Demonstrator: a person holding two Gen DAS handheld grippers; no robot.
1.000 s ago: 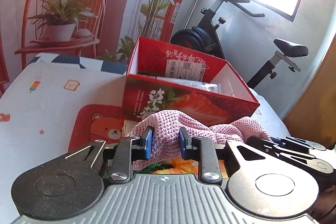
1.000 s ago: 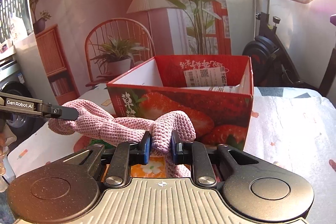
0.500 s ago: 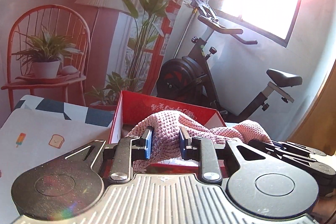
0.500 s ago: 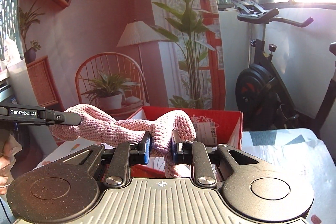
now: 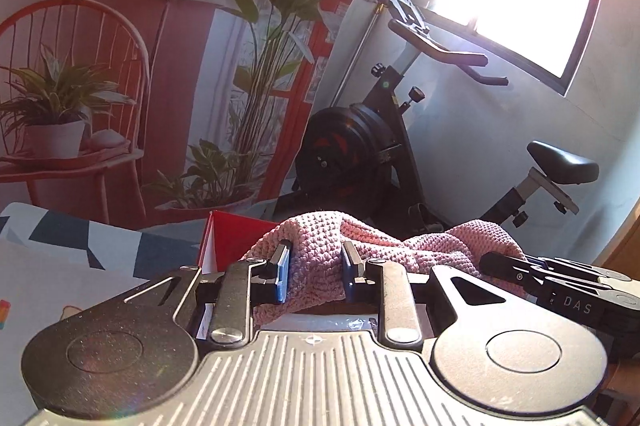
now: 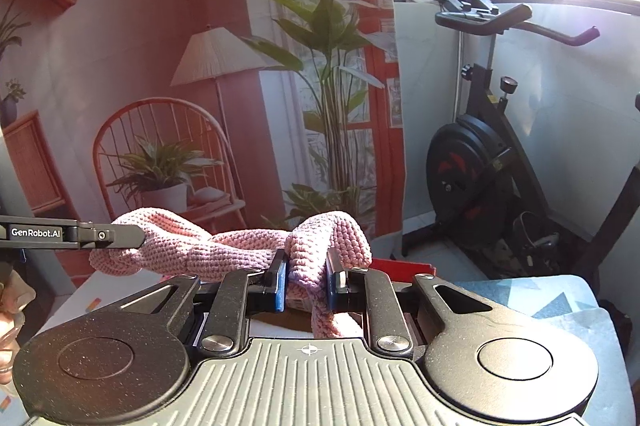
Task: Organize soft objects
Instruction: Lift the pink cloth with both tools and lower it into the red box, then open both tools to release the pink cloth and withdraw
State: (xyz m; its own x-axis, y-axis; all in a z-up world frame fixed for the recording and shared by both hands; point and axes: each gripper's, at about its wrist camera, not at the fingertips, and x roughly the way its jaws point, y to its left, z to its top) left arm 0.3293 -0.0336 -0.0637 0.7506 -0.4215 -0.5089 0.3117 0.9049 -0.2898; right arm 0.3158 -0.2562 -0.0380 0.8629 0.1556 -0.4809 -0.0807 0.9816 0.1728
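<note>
While the pink knit hangs stretched in the air over a red box, both tongs clamp it: left gripper pinches one bunched end, right gripper the other. Exercise bike sits behind.

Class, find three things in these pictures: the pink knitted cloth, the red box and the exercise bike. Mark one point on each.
pink knitted cloth (image 5: 316,250), left wrist view, on the bunched fold between the blue pads.
red box (image 5: 232,236), left wrist view, on its red inner wall.
exercise bike (image 6: 464,174), right wrist view, on the black flywheel housing.
</note>
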